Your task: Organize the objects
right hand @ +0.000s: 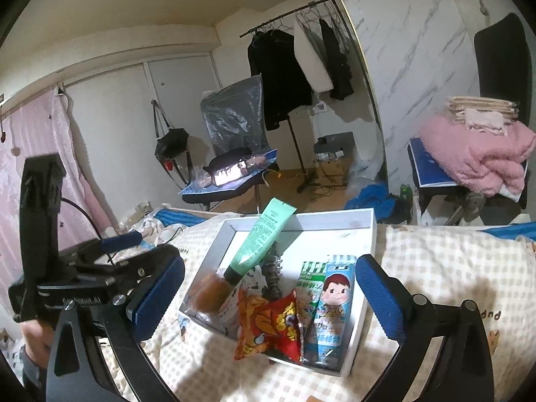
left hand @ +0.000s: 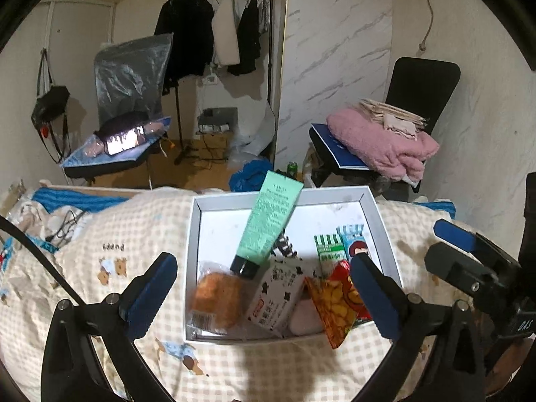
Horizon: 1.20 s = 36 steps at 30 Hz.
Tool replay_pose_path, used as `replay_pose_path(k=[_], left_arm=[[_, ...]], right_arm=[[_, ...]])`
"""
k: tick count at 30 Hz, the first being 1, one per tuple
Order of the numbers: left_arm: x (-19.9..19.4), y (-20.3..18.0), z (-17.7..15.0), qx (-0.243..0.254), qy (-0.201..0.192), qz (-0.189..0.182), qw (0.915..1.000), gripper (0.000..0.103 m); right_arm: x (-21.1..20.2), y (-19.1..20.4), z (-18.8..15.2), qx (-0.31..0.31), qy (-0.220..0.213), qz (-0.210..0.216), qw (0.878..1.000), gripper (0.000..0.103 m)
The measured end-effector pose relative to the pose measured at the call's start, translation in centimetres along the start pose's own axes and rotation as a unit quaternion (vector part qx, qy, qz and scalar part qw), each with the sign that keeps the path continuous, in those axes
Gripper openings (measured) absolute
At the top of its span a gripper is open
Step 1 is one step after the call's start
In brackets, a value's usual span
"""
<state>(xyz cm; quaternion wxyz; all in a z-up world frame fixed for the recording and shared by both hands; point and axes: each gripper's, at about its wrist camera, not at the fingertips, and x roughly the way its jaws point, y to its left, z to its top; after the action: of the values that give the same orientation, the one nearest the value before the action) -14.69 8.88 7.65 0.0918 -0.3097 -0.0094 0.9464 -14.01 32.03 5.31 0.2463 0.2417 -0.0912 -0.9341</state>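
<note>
A white open box [left hand: 382,221] [right hand: 365,288] lies on the checked quilt. In it are a green tube [left hand: 269,224] [right hand: 259,241] leaning on the far rim, a round wrapped bun [left hand: 214,296] [right hand: 209,289], a black-and-white carton [left hand: 279,289], a red-orange snack bag [left hand: 335,301] [right hand: 271,325] hanging over the near rim, a green pack [left hand: 330,249] [right hand: 310,281] and a blue pack with a child's face [left hand: 355,244] [right hand: 333,305]. My left gripper [left hand: 264,296] is open and empty over the box's near side. My right gripper [right hand: 271,305] is open and empty, also over the near side.
The checked quilt [left hand: 127,234] covers the bed. Beyond it stand a chair with a plastic-wrapped back [left hand: 130,77], a clothes rack [left hand: 217,33], and a black chair holding a pink blanket [left hand: 385,140]. The other gripper [left hand: 475,264] shows at right, and in the right wrist view [right hand: 83,288] at left.
</note>
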Motion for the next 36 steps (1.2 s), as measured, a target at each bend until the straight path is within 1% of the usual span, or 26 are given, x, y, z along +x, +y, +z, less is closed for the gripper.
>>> replay_pose_path(k=[5,7,9,14,20,24,27,33,36], left_arm=[[0.4,0.9,-1.0,-0.034,0.004,-0.027,0.999,0.103],[0.7,0.9,-1.1,-0.036,0.012,-0.021,0.9991,0.103],[0.6,0.8,-1.1,-0.034,0.012,-0.019,0.9992,0.103],[0.3,0.7,-1.0,-0.037,0.01,-0.029,0.9988,0.103],[0.4,0.8,-1.0,-0.044,0.015,-0.035,0.9983,0.103],[0.4,0.8,-1.0,-0.044,0.015,-0.029,0.9985,0.103],[0.8,0.9,-1.1,-0.045,0.021,-0.02,0.9986,0.103],[1.2,1.0,-1.4,-0.051,0.031,-0.032,0.9977,0.103],[1.4,0.8,-1.5,-0.044,0.039,-0.025,0.998,0.103]], right_arm=[[0.6,0.3,-0.4,0.004,0.02,0.008,1.0,0.102],[0.7,0.4,-0.5,0.005,0.027,0.013,1.0,0.102],[0.5,0.6,-0.4,0.004,0.025,0.021,0.999,0.102],[0.4,0.4,-0.4,0.012,0.027,0.024,0.999,0.102],[0.7,0.1,-0.5,0.017,0.033,0.018,0.999,0.102],[0.6,0.2,-0.5,0.016,0.033,0.023,0.999,0.102],[0.5,0.4,-0.6,0.01,0.032,0.024,0.999,0.102],[0.7,0.5,-0.6,0.009,0.034,0.022,0.999,0.102],[0.7,0.5,-0.7,0.01,0.034,0.021,0.999,0.102]])
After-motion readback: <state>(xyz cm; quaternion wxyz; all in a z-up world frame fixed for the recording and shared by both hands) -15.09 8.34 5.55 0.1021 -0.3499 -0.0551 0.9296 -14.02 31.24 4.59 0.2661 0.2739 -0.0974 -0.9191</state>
